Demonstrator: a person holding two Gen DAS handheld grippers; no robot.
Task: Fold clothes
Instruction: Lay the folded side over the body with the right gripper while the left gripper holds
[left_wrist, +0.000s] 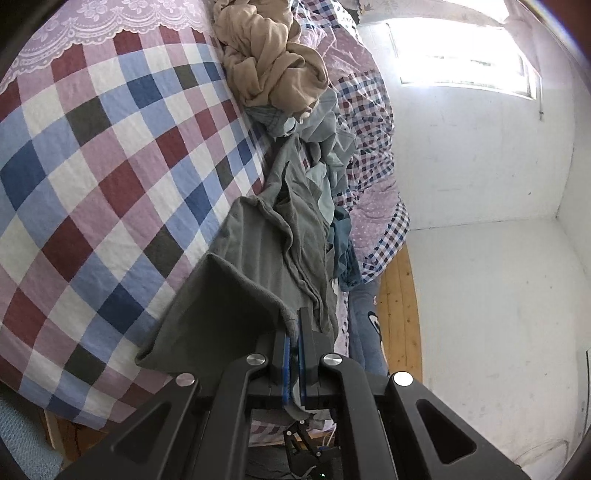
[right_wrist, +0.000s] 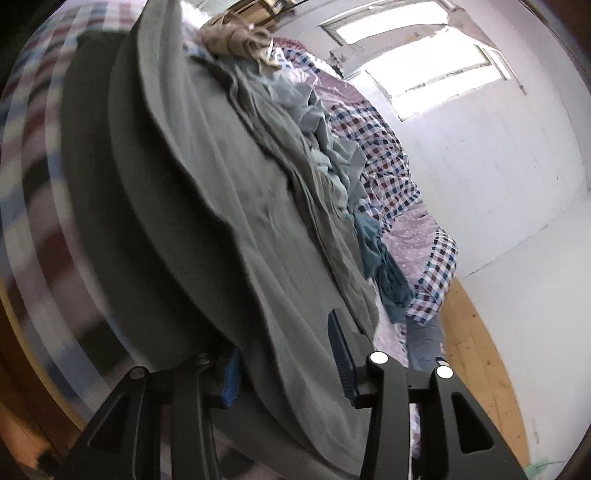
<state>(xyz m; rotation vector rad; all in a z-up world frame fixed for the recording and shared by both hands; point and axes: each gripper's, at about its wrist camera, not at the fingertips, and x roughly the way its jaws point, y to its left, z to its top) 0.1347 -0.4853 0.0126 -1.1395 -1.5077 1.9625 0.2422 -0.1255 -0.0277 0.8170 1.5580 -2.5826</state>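
A grey-green garment (left_wrist: 255, 254) lies stretched along the edge of a checked bed cover (left_wrist: 92, 166). My left gripper (left_wrist: 294, 332) is shut on a corner of it, cloth pinched between the blue pads and lifted off the bed. In the right wrist view the same garment (right_wrist: 229, 206) fills the middle, blurred. My right gripper (right_wrist: 284, 354) stands open with the garment's cloth running between its blue pads (right_wrist: 341, 354); the left finger is partly hidden under the cloth.
A beige garment (left_wrist: 273, 62) and light blue and teal clothes (left_wrist: 328, 177) lie piled further along the bed. A small-check quilt (left_wrist: 369, 140) is bunched beside them. Wooden floor (left_wrist: 400, 314), white wall and a bright window (left_wrist: 461, 51) are on the right.
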